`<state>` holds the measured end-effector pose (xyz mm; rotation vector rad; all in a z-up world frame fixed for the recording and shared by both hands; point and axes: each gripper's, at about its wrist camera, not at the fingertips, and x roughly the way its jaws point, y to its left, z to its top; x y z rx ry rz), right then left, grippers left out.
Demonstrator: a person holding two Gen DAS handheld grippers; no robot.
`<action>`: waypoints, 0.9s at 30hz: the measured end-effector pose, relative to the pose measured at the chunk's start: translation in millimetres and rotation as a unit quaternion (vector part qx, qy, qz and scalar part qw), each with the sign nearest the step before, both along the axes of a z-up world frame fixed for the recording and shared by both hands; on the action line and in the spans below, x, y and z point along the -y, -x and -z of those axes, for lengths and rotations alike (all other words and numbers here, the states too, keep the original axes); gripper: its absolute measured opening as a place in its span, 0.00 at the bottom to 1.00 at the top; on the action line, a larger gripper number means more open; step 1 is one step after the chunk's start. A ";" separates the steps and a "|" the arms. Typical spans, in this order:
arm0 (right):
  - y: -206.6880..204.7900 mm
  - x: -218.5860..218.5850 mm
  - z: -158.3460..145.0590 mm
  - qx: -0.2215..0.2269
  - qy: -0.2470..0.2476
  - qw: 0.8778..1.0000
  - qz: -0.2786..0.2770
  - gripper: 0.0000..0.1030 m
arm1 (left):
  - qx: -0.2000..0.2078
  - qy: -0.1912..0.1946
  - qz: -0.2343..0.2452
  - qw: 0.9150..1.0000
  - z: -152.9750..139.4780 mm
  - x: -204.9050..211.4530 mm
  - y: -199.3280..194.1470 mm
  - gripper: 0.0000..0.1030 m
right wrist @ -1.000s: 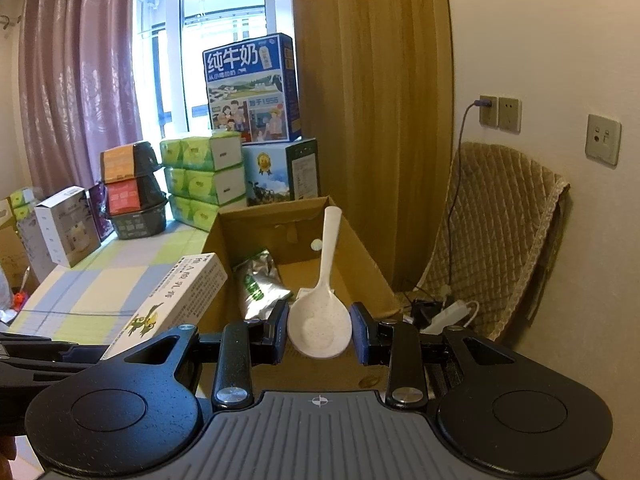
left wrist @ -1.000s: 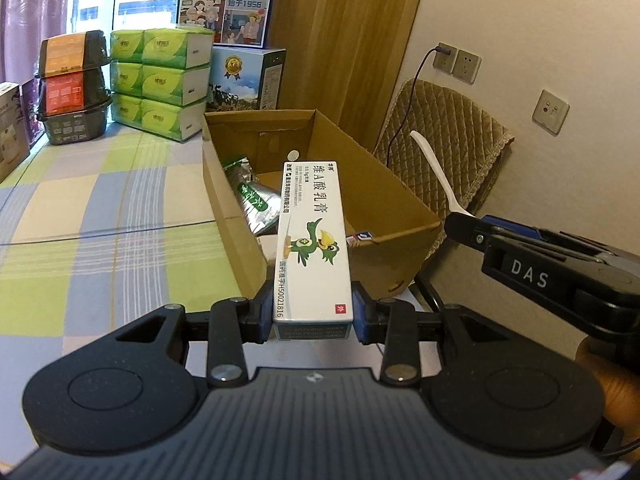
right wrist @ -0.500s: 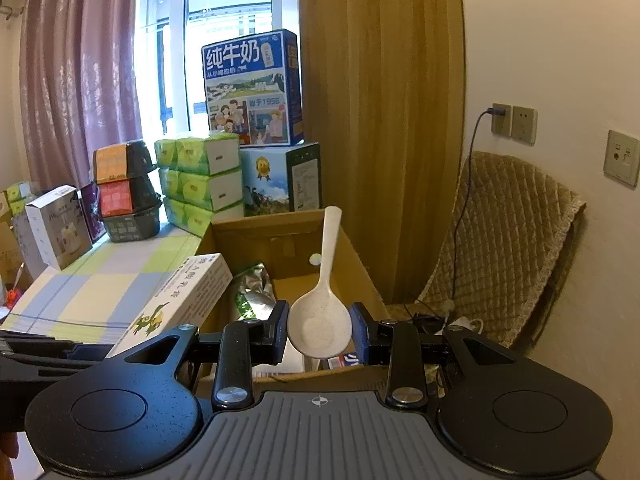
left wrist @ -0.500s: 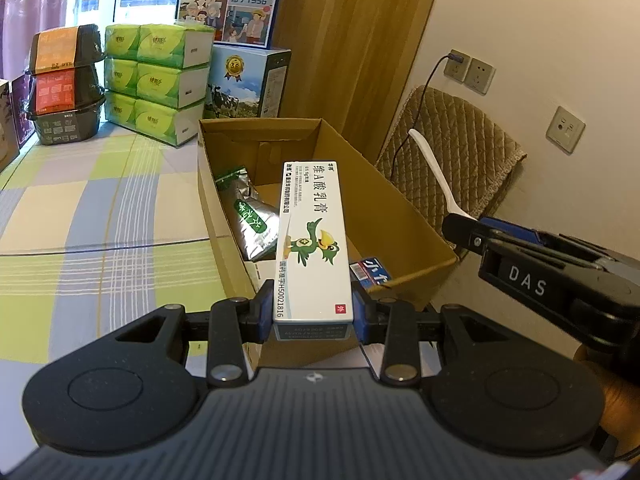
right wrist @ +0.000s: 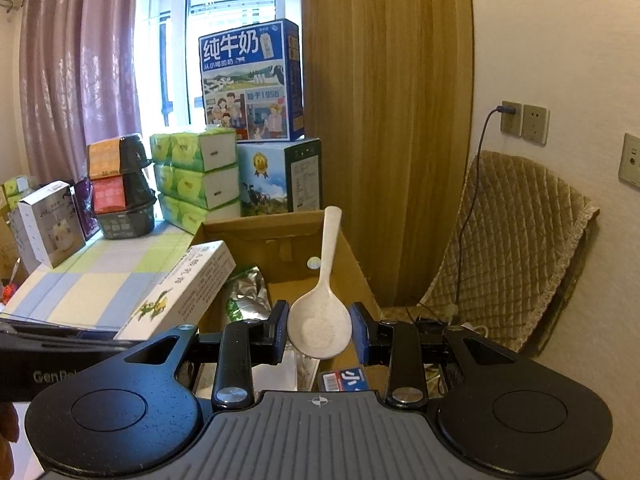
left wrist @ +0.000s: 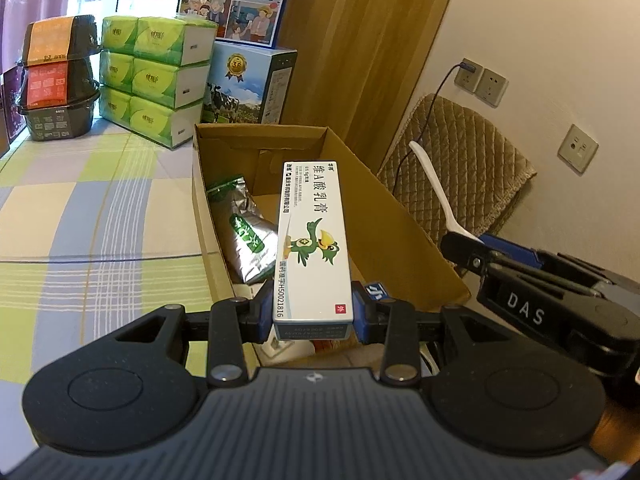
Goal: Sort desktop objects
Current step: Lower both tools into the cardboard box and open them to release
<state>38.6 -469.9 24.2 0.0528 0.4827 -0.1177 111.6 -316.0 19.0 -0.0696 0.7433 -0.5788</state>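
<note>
Left wrist view: the left gripper (left wrist: 313, 314) clamps an ointment box (left wrist: 311, 240) printed H50021816 above the open cardboard box (left wrist: 404, 240), beside a silver-green pouch (left wrist: 244, 236).

Right wrist view: the right gripper (right wrist: 319, 334) pinches a white spoon (right wrist: 322, 308) by its bowl over the same box; behind stands a 纯牛奶 carton (right wrist: 248, 80).

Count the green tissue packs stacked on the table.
6 visible: green tissue packs stacked three high, two per layer, left of the blue milk carton, behind the cardboard box. More may be hidden behind the stack.

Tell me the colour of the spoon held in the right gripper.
The spoon is off-white with fine specks, best seen in the right wrist view.
</note>
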 end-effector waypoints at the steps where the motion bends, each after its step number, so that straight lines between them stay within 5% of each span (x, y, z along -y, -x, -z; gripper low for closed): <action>1: -3.4 1.0 0.2 -0.001 0.002 1.000 -0.001 0.29 | 0.000 0.001 -0.001 1.000 0.0 1.1 -3.7 0.31; 7: -28.8 8.3 1.6 -0.005 0.008 1.000 -0.004 0.29 | -0.001 0.004 -0.006 1.000 3.7 9.2 -28.4 0.32; 11: -42.9 15.0 8.1 -0.018 0.003 1.000 -0.001 0.29 | -0.008 -0.003 -0.007 1.000 13.1 14.8 -47.9 0.45; 27: -63.1 2.0 18.6 -0.020 -0.039 0.999 -0.032 0.29 | -0.012 0.004 -0.054 0.998 28.5 -37.9 -29.6 0.48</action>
